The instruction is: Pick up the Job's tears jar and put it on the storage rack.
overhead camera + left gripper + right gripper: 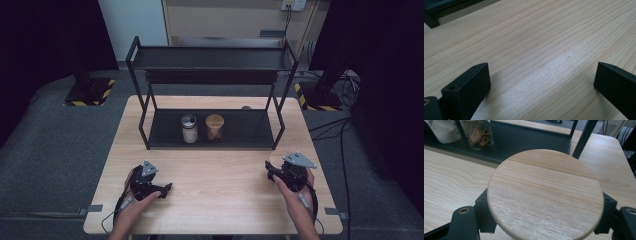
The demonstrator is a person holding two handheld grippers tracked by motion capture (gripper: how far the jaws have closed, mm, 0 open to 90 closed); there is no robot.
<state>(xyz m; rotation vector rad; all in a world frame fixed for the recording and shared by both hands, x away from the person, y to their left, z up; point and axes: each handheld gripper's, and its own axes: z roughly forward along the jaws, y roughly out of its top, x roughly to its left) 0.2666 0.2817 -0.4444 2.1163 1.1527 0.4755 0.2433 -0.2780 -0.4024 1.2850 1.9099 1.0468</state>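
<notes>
My right gripper (545,218) is shut on a round wooden lid (545,195), a black jaw on each side of its rim; whatever is under the lid is hidden. In the high view the right gripper (274,171) hangs just above the table's front right. My left gripper (162,189) rests at the front left. Its jaws stand wide apart over bare wood, so the left gripper (541,80) is open. A jar of white powder (189,129) and a wooden-lidded jar of cinnamon sticks (215,127) stand on the lower shelf of a black rack (150,145).
The wooden table (215,175) bears the two-tier rack across its far half. In the right gripper view the cinnamon jar (477,135) and white jar (444,130) sit at upper left, and a rack post (584,137) rises just behind the lid. Cables lie on the floor (345,130) at right.
</notes>
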